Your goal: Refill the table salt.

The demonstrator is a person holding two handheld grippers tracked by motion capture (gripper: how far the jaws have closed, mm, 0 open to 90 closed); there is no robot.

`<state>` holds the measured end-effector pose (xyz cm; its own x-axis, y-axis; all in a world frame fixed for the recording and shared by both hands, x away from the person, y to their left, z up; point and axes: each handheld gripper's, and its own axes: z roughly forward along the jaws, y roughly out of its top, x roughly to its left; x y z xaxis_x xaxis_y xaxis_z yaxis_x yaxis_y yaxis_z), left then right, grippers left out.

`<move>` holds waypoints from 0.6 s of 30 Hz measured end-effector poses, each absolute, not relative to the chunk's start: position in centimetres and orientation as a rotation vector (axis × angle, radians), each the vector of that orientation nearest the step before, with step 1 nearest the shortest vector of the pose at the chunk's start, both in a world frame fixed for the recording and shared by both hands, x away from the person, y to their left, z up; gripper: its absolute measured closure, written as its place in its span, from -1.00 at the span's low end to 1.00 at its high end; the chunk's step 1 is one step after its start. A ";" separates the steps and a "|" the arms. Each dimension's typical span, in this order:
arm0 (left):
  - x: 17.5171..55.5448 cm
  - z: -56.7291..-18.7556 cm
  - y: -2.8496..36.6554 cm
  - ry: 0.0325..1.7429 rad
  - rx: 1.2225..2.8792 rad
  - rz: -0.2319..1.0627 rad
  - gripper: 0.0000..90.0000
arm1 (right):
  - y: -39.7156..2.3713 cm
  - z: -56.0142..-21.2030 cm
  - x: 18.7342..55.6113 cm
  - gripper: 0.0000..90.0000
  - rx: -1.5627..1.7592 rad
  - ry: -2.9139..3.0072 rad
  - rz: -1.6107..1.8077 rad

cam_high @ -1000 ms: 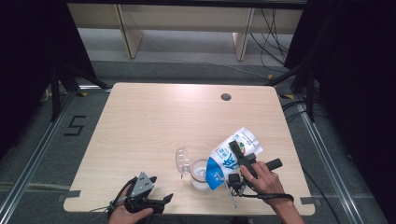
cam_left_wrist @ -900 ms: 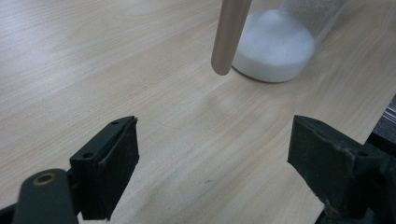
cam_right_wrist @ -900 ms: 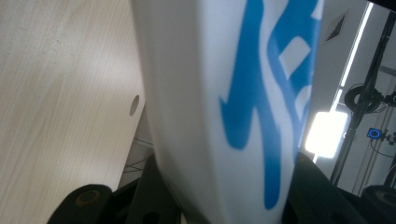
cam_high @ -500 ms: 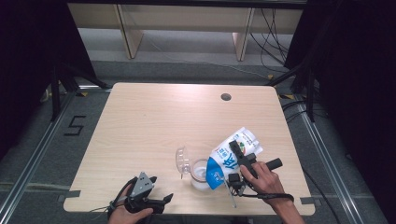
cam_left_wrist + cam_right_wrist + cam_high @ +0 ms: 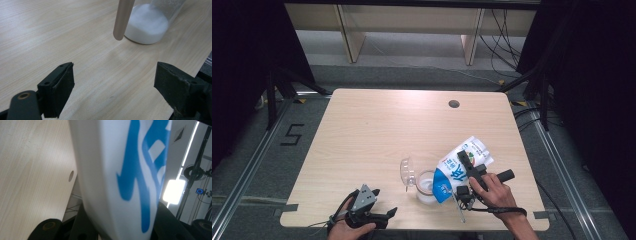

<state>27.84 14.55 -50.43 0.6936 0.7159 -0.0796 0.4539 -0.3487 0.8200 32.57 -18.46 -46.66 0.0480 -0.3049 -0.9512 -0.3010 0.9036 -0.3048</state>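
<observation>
Bag tipped over jar
Right gripper (image 5: 468, 168) clenched on bag (image 5: 457, 167), near right; jar (image 5: 426, 186) beneath. Left gripper (image 5: 384, 217) released.

White-and-blue pouch (image 5: 457, 167) is sitting tilted, lower blue corner dipping over the rim of the clear cup (image 5: 426, 186), top end pointing up and away to the right. Cup is standing upright near the table's front edge, holding white powder at the bottom.
</observation>
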 end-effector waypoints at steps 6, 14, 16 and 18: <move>27.8 -50.4 14.5 0.905 2.002 0.376 -0.65 | -18.4 -46.7 32.5 0.64 -0.492 1.542 -0.005; 27.8 -50.4 14.5 0.900 2.003 0.372 -0.65 | -18.4 -46.5 32.5 0.64 -0.505 1.539 -0.023; 27.8 -50.4 14.5 0.900 2.002 0.373 -0.65 | -18.5 -46.6 32.5 0.64 -0.493 1.545 -0.010; 27.8 -50.4 14.6 0.898 2.008 0.373 -0.65 | -18.5 -46.6 32.5 0.65 -0.492 1.544 -0.009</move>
<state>27.83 14.56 -50.41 0.6936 0.7164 -0.0751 0.4522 -0.3519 0.8195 32.54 -18.48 -46.61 0.0466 -0.3093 -0.9498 -0.2985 0.9031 -0.3087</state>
